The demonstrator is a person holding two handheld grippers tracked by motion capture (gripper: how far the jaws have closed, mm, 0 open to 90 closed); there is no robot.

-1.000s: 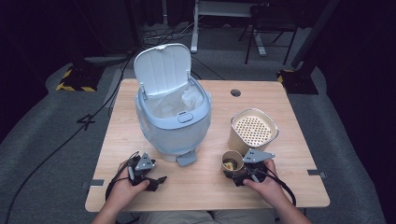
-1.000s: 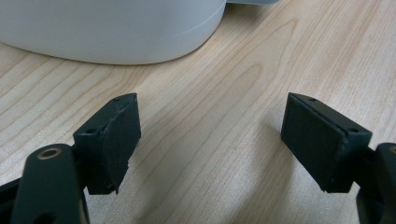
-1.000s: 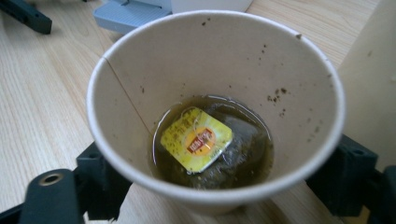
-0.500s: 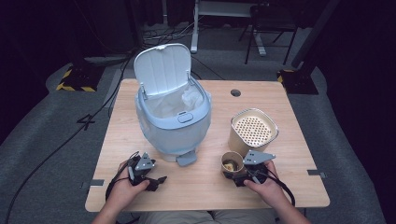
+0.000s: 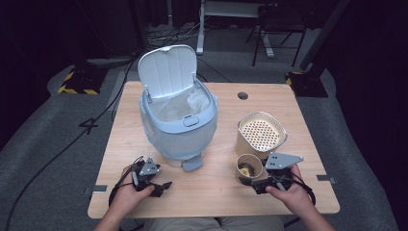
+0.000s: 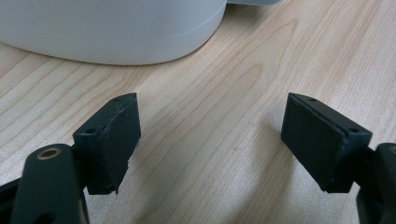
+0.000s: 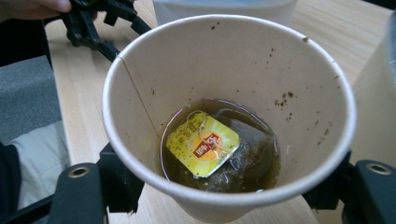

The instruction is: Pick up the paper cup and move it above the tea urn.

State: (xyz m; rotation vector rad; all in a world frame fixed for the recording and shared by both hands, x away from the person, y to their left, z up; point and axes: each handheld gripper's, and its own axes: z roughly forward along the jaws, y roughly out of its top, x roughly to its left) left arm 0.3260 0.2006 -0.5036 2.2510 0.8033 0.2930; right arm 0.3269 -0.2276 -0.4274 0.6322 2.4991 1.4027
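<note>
A tan paper cup [image 5: 249,168] [image 7: 224,60] holds brown tea and a tea bag with a yellow tag [image 7: 202,144]. My right gripper [image 5: 251,178] [image 7: 224,186] is shut on the cup's lower sides. Its jaws have just been closing with the cup between them, and it holds the cup near the table's front right. My left gripper [image 5: 165,185] [image 6: 210,144] rests open at the front left. Nothing but bare wood lies between its pads [image 6: 116,140].
A pale blue bin [image 5: 178,120] [image 6: 107,28] with its lid [image 5: 168,72] raised and a white liner stands mid-table. A tan container with a perforated insert [image 5: 261,132] stands just behind the cup. The table [image 5: 216,192] has a cable hole [image 5: 243,95] at the back right.
The right gripper and the cup have shifted slightly right and up off the table. The left hand has stayed where it was.
</note>
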